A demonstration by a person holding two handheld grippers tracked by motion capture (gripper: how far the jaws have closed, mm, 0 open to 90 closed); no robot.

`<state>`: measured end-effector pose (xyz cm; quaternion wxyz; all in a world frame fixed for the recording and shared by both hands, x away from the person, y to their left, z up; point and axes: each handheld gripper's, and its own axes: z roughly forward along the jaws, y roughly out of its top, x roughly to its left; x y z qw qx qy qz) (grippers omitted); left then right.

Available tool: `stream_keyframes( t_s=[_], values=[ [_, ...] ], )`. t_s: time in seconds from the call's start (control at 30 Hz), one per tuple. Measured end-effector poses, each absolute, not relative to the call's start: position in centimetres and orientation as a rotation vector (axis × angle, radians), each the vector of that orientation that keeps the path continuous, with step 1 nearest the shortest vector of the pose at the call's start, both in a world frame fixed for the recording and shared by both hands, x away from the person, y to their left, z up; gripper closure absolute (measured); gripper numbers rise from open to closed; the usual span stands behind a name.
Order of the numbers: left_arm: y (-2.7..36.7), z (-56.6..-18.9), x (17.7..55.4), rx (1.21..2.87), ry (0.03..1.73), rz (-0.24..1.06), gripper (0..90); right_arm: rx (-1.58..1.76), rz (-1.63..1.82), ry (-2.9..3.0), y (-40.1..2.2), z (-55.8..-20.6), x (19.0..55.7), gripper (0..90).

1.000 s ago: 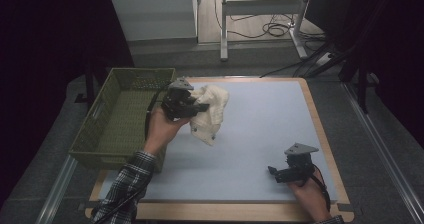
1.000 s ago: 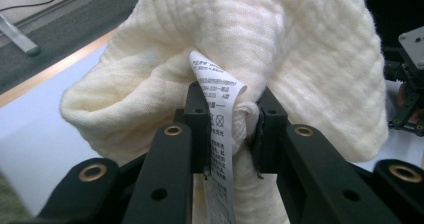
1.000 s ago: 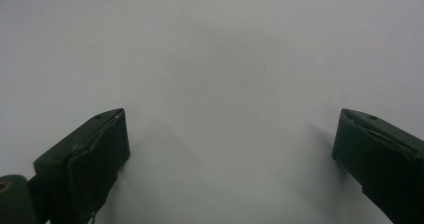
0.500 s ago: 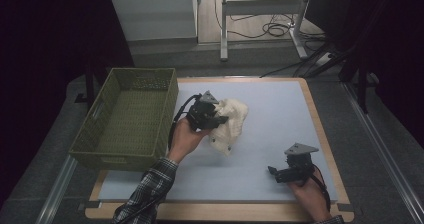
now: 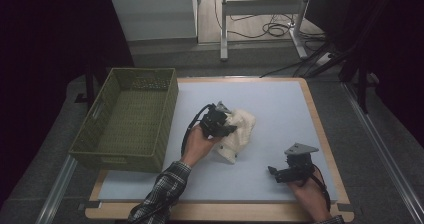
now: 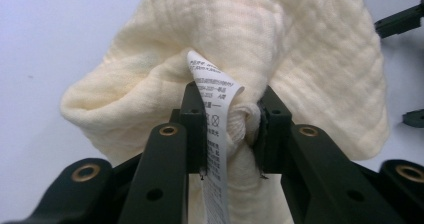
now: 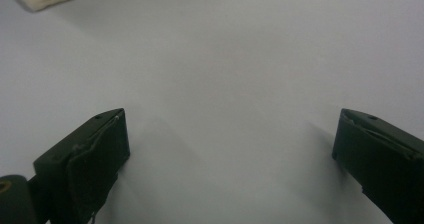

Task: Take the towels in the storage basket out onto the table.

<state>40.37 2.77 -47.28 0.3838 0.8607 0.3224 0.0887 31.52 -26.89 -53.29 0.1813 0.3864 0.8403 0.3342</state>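
While the green basket is standing at the left edge of the table, the left gripper is holding a cream cloth just to the right of it, near the middle of the pale mat. In the left gripper view, the two black jaws are pressing on a bunched fold of the cloth, and its white care label is hanging down between them; the jaws have just been opening a little, but the fold is between the pads. The lower part of the cloth is touching the table. Far to the right, well apart from the cloth, the right gripper is resting low near the front edge, and its jaws are standing wide over the bare surface, holding nothing.
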Motion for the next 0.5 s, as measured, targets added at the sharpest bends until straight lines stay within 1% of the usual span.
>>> stream_keyframes(
  t_s=[0.07, 0.13, 0.17, 0.2, 0.23, 0.3, 0.33, 0.43, 0.5],
  values=[
    [2.4, -47.8, 40.5, 2.195, 0.829, 0.208, 68.0, 1.092, 0.943, 2.373, -26.9, -53.3, 31.5, 1.7],
    [2.1, -48.3, 40.7, 2.201, 0.828, 0.197, 63.9, 1.094, 0.943, 2.372, -26.9, -53.3, 31.5, 1.7],
    [1.6, -49.0, 40.9, 2.2, 0.825, 0.17, 60.0, 1.094, 0.943, 2.372, -26.9, -53.3, 31.5, 1.7],
    [1.6, -49.0, 40.9, 2.2, 0.825, 0.17, 51.9, 1.094, 0.943, 2.372, -26.9, -53.3, 31.5, 1.7],
    [1.5, -49.1, 40.9, 2.198, 0.828, 0.158, 51.9, 1.094, 0.943, 2.372, -26.9, -53.3, 31.5, 1.7],
    [1.3, -49.4, 41.0, 2.211, 0.82, 0.146, 45.7, 1.094, 0.943, 2.372, -26.9, -53.3, 31.5, 1.7],
    [1.2, -49.5, 41.0, 2.214, 0.818, 0.14, 41.0, 1.093, 0.943, 2.373, -26.9, -53.3, 31.5, 1.7],
    [1.3, -49.2, 40.7, 2.206, 0.802, 0.136, 33.4, 1.093, 0.943, 2.372, -26.9, -53.3, 31.5, 1.7],
    [1.4, -48.6, 40.2, 2.19, 0.783, 0.152, 30.9, 1.093, 0.943, 2.372, -26.9, -53.3, 31.5, 1.7]
  ],
)
